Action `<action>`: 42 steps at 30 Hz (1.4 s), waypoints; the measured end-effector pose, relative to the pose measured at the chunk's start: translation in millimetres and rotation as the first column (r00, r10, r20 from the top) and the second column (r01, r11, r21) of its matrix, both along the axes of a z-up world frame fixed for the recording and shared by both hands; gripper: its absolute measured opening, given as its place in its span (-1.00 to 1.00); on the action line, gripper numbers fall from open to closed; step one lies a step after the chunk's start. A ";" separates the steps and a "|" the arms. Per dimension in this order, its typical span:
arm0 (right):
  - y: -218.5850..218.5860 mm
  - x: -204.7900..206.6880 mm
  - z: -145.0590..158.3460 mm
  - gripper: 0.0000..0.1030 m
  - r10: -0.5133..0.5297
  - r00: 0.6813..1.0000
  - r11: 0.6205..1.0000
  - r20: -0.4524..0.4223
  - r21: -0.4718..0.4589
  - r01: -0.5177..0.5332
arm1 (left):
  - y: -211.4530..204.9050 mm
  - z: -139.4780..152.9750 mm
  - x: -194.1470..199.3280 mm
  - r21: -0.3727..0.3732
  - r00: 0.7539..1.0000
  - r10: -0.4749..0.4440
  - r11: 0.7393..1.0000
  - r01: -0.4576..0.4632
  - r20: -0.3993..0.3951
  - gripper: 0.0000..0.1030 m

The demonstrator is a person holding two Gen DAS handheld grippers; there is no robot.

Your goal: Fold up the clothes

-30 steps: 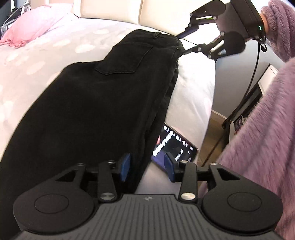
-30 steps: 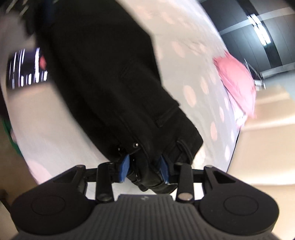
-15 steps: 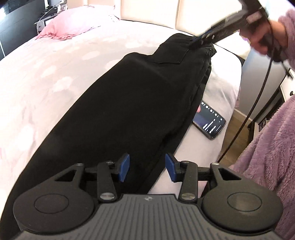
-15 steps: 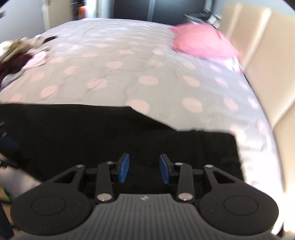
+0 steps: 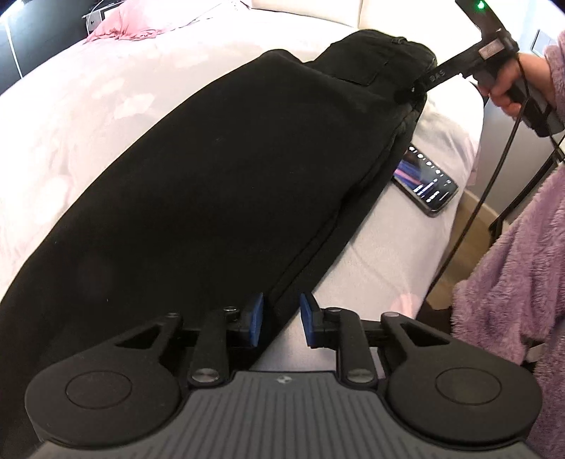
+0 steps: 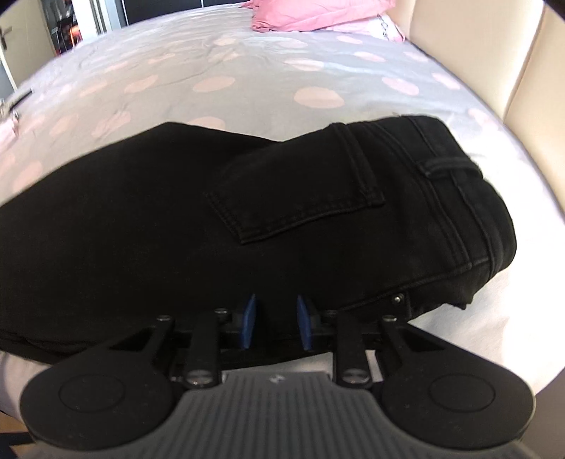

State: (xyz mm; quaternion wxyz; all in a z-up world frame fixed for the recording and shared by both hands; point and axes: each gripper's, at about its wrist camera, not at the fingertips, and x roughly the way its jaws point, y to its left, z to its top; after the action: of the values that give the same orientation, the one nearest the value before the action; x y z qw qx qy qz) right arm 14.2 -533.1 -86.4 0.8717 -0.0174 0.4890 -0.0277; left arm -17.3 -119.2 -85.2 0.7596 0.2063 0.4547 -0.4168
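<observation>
A pair of black jeans (image 5: 226, 169) lies folded lengthwise, one leg over the other, on a bed with a pale duvet (image 6: 247, 70) printed with pink dots. Their long axis runs parallel to the near side edge of the bed, waistband toward the cream padded headboard (image 6: 469, 53), legs trailing the other way. A back pocket (image 6: 296, 208) faces up.

A lit phone (image 5: 425, 183) lies on the bed just beside the jeans' near edge, between the two tools. A pink pillow (image 6: 317, 14) sits far off by the headboard. A fluffy lilac sleeve (image 5: 522, 275) crowds the bedside.

The left gripper (image 5: 280, 319) has just been closing; its blue pads straddle the leg's near edge with gaps showing, not pressing. The right gripper (image 6: 273, 325), likewise closing, sits at the near edge by the waist; whether its pads pinch the denim is unclear.
</observation>
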 end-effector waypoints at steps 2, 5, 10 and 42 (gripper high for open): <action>14.2 -1.2 8.8 -0.36 0.009 1.000 0.999 0.007 -0.037 -0.009 | 7.9 2.7 -3.9 -0.013 1.000 0.011 1.000 -0.011 -0.013 -0.60; 28.3 -16.5 31.3 -0.28 0.025 0.998 0.999 0.065 -0.024 -0.023 | 27.9 3.4 -11.8 -0.046 0.997 0.066 0.997 -0.068 -0.048 -0.60; 51.4 -18.1 62.0 -0.10 -0.064 0.986 0.989 0.151 0.140 0.042 | 54.4 11.2 -23.5 -0.064 0.988 0.151 0.986 -0.153 -0.030 -0.54; 362.8 -38.9 -0.4 0.13 0.672 0.739 0.736 -0.038 0.145 -0.662 | 257.8 1.9 -24.1 0.401 0.945 0.121 0.883 -0.243 0.305 -0.12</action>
State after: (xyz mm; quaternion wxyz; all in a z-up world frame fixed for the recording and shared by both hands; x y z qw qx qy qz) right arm -24.7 -170.3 -86.8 0.8006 -0.1393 0.4888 0.3173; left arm -41.4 138.6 -83.4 0.7856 0.3807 0.4451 -0.1992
